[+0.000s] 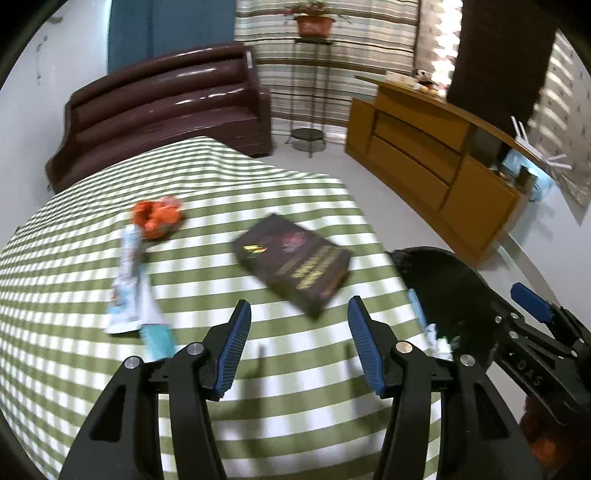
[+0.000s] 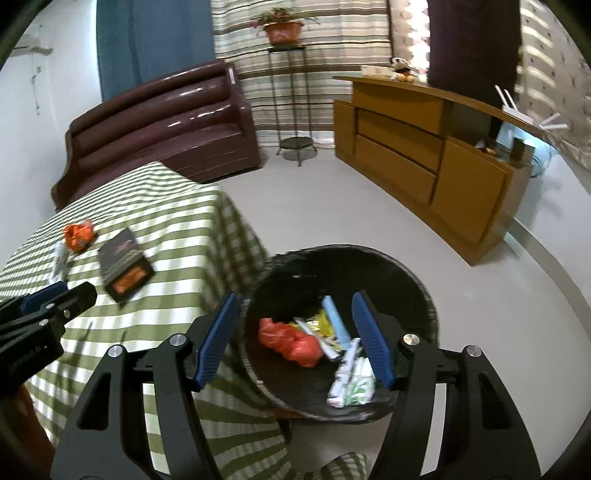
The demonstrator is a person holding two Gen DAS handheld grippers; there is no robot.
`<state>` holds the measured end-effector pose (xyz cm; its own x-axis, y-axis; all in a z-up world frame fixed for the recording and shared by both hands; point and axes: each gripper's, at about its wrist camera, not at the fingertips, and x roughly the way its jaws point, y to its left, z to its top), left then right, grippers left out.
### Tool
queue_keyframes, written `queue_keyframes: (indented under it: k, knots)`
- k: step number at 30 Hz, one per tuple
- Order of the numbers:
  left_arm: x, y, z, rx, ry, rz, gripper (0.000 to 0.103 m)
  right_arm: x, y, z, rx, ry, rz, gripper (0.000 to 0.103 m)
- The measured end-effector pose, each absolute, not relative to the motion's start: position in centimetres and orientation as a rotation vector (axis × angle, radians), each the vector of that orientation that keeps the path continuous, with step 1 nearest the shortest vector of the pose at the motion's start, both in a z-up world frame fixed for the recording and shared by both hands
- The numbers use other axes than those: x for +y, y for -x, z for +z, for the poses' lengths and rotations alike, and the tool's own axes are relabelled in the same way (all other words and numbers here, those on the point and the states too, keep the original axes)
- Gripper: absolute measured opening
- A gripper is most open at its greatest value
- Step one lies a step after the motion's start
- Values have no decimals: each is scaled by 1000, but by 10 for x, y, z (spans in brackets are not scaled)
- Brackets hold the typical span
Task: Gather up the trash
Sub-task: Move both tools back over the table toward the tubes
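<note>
A crumpled orange wrapper (image 1: 158,217) and a light blue and white wrapper (image 1: 129,286) lie on the green striped tablecloth (image 1: 258,406), left of a dark book (image 1: 293,260). My left gripper (image 1: 299,350) is open and empty above the cloth, near the book's front edge. My right gripper (image 2: 293,338) is open and empty above a black trash bin (image 2: 406,275) beside the table. The bin holds a red wrapper (image 2: 291,341) and several yellow, blue and white wrappers (image 2: 347,373). The orange wrapper (image 2: 78,235) and the book (image 2: 125,265) also show in the right wrist view.
A brown sofa (image 1: 166,103) stands behind the table. A wooden cabinet (image 2: 424,162) runs along the right wall. A metal stand with a potted plant (image 2: 282,29) is by the striped curtain. The bin (image 1: 450,288) sits at the table's right corner.
</note>
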<state>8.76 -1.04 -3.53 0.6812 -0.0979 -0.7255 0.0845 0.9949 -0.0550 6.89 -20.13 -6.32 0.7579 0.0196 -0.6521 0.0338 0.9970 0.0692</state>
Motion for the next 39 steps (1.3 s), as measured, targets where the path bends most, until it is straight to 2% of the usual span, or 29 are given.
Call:
queue_keyframes:
  k: [20, 39]
  knots:
    - [144, -51, -36, 811, 128, 167, 54, -66, -72, -48, 707, 33, 221, 63]
    - [225, -34, -50, 830, 193, 285, 54, 34, -84, -64, 778, 149, 342, 62]
